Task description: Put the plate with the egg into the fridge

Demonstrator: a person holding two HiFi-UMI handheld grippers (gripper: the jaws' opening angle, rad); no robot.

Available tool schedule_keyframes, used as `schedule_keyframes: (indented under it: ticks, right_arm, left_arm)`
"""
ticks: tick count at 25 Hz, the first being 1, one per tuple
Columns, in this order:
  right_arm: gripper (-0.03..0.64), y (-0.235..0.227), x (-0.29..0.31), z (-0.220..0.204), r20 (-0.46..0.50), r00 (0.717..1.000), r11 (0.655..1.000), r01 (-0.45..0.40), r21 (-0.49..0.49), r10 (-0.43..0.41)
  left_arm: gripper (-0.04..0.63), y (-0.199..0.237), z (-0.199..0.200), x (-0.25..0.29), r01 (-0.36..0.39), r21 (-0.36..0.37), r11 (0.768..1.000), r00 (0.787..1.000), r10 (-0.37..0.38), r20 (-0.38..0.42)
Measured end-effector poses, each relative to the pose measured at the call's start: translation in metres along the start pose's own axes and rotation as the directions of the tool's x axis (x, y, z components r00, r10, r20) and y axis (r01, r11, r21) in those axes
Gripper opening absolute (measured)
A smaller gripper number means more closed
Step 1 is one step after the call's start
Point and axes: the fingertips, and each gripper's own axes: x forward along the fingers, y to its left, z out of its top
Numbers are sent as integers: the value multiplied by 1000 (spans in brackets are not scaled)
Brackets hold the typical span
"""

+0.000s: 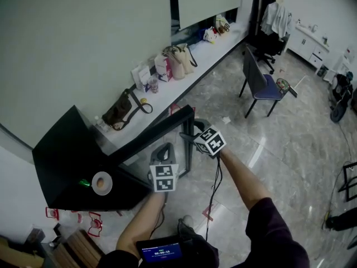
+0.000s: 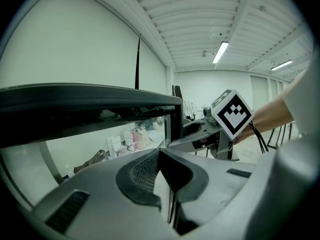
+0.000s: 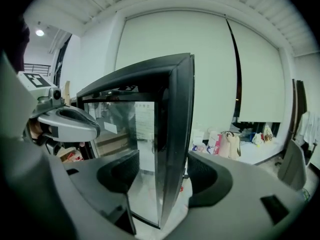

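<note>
**Black-framed door edge stands between spread jaws**

The right tool (image 3: 162, 176) is spread wide – the free edge of the fridge door (image 3: 175, 134) stands upright between its pads, and neither pad presses on it. The left tool (image 2: 167, 184) is pressed together on nothing, just beside the right one and in front of the swung-out door. Further left, the plate (image 1: 110, 184) with the egg (image 1: 101, 182) rests on the dark body of the fridge (image 1: 61, 161) – on top or inside, I cannot tell. Bags sit on the long desk (image 1: 223, 43) behind.
</note>
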Motion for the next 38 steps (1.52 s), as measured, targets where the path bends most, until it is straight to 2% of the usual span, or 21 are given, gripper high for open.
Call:
schedule_keyframes:
  ticks: [4,8,14,21,25,29,34,38]
  right_arm:
    - [287,16,-33,-15,21,996,994,89,63,-90]
    - [287,48,-77,-32,-8,986,982,165,93,-165]
    - [287,122,-148,-62,-39,959,948,284,141,-281]
    - [287,232,-205,-79,-42,927,914,373,160,-372]
    - [287,305,-224,-85,-25,933,918,357,173,-358]
    - [287,379,-229,-87,-20,956,949,292,116,-292]
    - [287,463,-231,-83,5,989,988,151,34,-151]
    - [287,517,-218,-74,68,997,999,34,32,-36]
  left_arm:
    - [9,-16,-8,-24,39,-5,999,999,-39,10]
    - [9,-36,-16,-62,93,1,996,996,-93,16]
    - [9,-68,-36,-145,186,24,982,982,-186,33]
    - [9,-80,-81,-253,248,35,968,968,-249,26]
    - [9,-77,-109,-311,257,25,966,966,-257,20]
    - [9,-67,-130,-357,233,0,972,972,-233,29]
    - [9,-52,-149,-403,160,-47,986,987,-159,31]
    - [9,-25,-165,-437,57,-91,994,998,-54,31]
